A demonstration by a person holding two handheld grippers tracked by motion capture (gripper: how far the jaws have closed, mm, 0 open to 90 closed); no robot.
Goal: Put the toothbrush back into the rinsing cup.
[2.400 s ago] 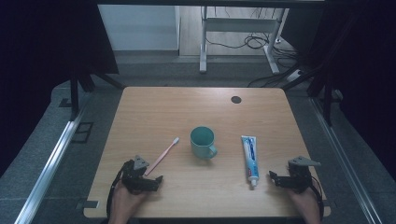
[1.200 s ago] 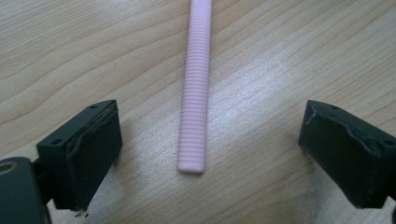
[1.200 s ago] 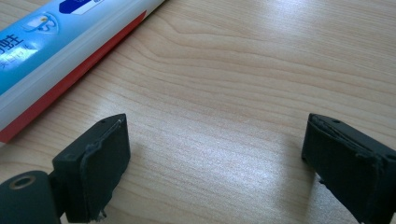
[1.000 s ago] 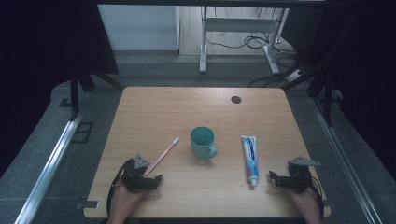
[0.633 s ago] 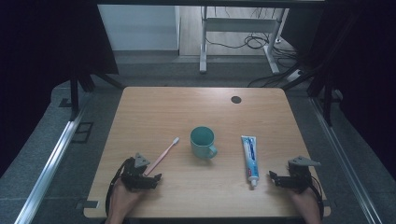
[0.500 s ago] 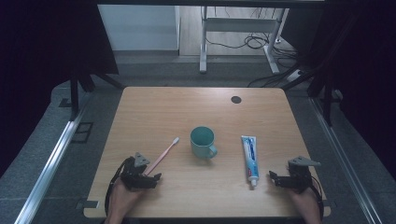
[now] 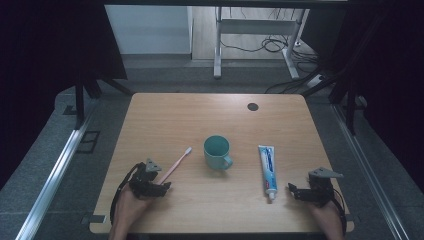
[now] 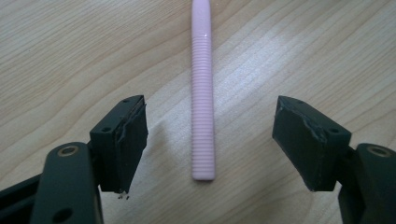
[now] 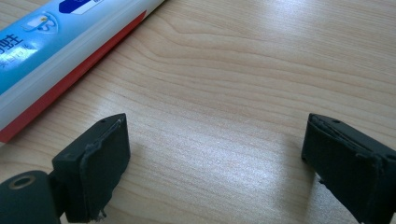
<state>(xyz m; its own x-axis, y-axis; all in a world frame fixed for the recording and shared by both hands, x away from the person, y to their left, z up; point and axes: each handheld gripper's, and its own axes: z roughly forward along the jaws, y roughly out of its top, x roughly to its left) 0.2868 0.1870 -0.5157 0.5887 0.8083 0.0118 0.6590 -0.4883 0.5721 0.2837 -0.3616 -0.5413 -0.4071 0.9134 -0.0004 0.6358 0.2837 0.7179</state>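
Pink plastic toothbrush (image 8: pixel 202 88) lies flat on the wooden bench (image 7: pixel 165 115), handle end sitting right between the left claw's (image 7: pixel 161 186) wide-spread jaws, nothing gripped. Looks light and stiff, probably a bit slick, though the ribbed handle should give the pads some bite, so I'd pinch there, low against the wood. Teal mug (image 7: pixel 217 151) stands in the middle, just beside the brush head. Toothpaste tube (image 7: pixel 267 166) lies right of the mug; it's soft, so grab mid-body gently. Right claw (image 7: pixel 291 190) rests near the tube's cap end, jaws wide, empty.
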